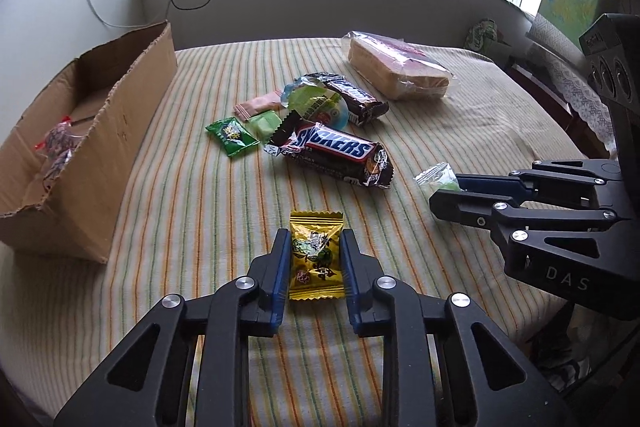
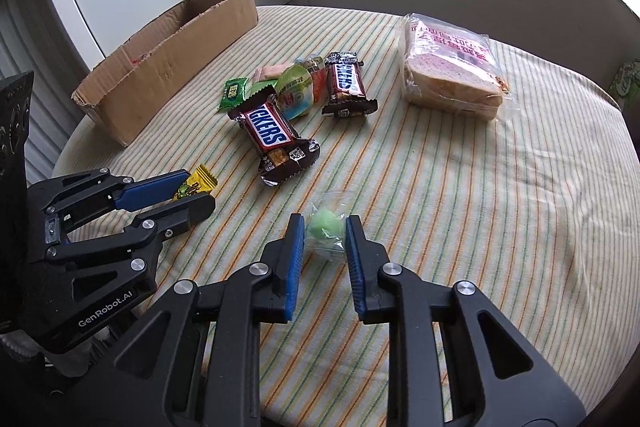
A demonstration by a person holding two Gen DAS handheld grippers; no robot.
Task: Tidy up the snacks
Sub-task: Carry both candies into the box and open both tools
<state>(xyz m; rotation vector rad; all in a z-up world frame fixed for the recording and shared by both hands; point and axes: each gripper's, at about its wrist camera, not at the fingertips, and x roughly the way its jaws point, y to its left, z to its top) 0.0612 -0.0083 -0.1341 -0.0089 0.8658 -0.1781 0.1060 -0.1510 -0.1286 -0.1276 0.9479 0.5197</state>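
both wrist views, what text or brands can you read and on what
"SNICKERS": near Snickers bar
"KERS" showing: far Snickers bar
"GenRobot.AI": left gripper body
"DAS": right gripper body
Too small or blurred: yellow candy packet, green packet, round-lidded cup, bread bag pink print.

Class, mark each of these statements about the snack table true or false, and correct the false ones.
1. The left gripper straddles a yellow wrapped candy. True.
2. The right gripper straddles a red lollipop. False: it is a green sweet in clear wrap.
3. Two brown Snickers bars lie on the striped tablecloth. True.
4. The brown cardboard box stands on the right. False: it is on the left.
5. The clear bag of sliced bread is inside the box. False: it lies on the cloth.
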